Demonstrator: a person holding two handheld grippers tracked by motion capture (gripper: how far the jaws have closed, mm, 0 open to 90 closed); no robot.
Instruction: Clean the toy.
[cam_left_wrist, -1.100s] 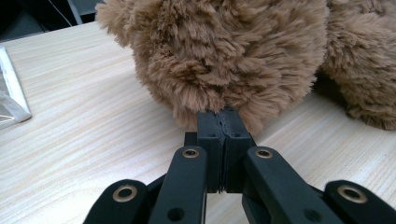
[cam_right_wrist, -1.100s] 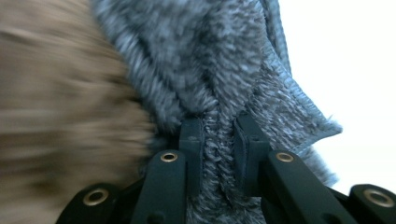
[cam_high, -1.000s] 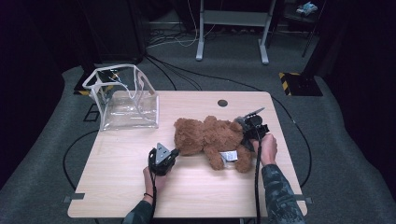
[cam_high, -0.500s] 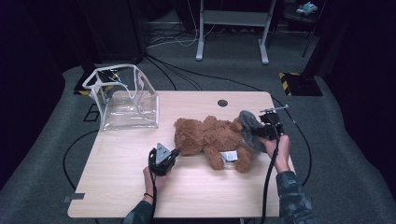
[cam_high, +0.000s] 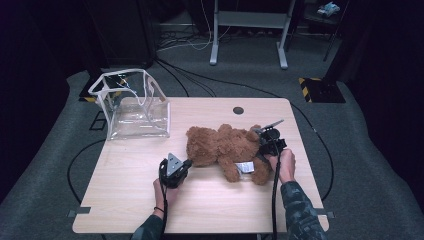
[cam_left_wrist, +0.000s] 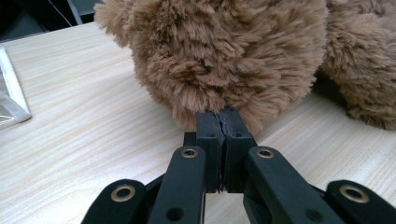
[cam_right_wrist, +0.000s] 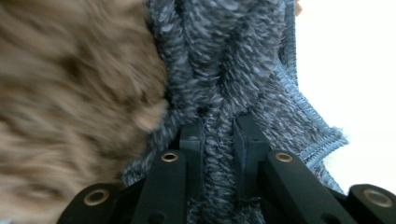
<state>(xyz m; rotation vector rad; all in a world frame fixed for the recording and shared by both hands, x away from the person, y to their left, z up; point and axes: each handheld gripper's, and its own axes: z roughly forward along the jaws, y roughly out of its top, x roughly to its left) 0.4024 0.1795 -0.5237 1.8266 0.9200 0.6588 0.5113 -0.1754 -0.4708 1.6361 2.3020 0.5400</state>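
No legible text, brand, number or sign that we can read in any view. White tag (cam_high: 245, 167) on teddy bear (cam_high: 225, 147), seen in high view: may carry print, but too small and blurred for us to tell. Yellow-and-black hazard striping (cam_high: 310, 80) on floor beyond desk (cam_high: 125, 200): pattern only, no wording. Both claw views: fur, knit fabric, wood grain, no lettering we can make out.
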